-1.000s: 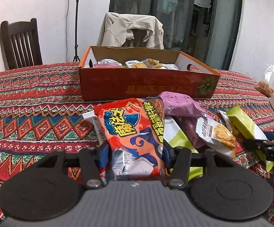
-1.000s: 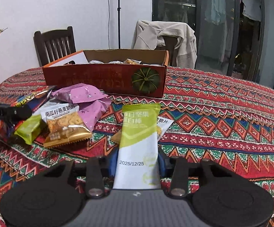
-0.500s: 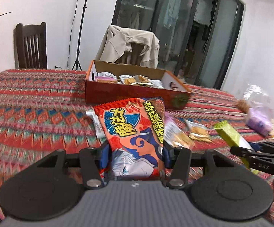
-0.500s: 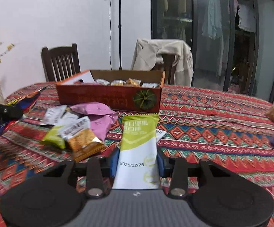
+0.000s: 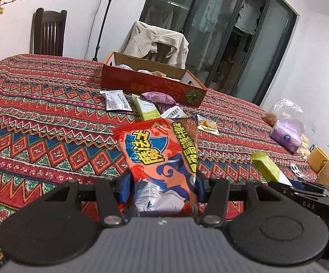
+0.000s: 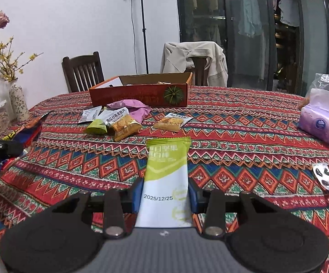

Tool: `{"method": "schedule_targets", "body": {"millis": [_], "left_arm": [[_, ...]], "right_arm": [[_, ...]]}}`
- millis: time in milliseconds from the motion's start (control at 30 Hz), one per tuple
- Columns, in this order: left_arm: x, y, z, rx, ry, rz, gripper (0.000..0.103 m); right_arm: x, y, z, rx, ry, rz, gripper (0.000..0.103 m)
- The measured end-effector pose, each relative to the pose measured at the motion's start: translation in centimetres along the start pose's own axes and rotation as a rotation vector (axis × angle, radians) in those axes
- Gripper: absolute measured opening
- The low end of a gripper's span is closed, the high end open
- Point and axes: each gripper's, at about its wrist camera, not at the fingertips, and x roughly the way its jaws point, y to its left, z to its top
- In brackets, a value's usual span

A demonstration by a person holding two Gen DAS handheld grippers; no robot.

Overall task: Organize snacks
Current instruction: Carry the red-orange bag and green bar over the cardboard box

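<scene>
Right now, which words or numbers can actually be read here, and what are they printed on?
"2025/12/25": on the green and white snack bar held in the right tool.
"DAS": on the right tool's black body, seen from the left wrist view.
Chinese characters on the red snack bag, the red box and the small packets: not legible to me.

Both wrist views look forward, slightly down, over the tablecloth (image 5: 50,118) — sharing the red box (image 6: 139,95) beyond.

My left gripper (image 5: 162,187) is clamped on a red snack bag (image 5: 162,159), tipped a little downward above the table. My right gripper (image 6: 165,196) is pinched tight on a green and white bar wrapper (image 6: 165,177), angled down the same way, off to the left one's right side
</scene>
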Motion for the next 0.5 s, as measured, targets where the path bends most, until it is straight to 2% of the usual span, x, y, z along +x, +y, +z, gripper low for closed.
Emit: {"method": "schedule_targets", "body": {"millis": [300, 367, 500], "left_arm": [[0.3, -1.0, 0.8, 0.020, -0.007, 0.017, 0.053], [0.9, -1.2, 1.8, 0.029, -0.010, -0.001, 0.053], [2.6, -1.5, 6.4, 0.055, -0.034, -0.079, 0.053]], "right_arm": [[-0.5, -0.8, -0.4, 0.048, -0.016, 0.054, 0.039], [-0.2, -0.9, 0.0, 0.049, -0.024, 0.066, 0.039], [0.7, -1.6, 2.4, 0.067, -0.046, 0.124, 0.039]]}}
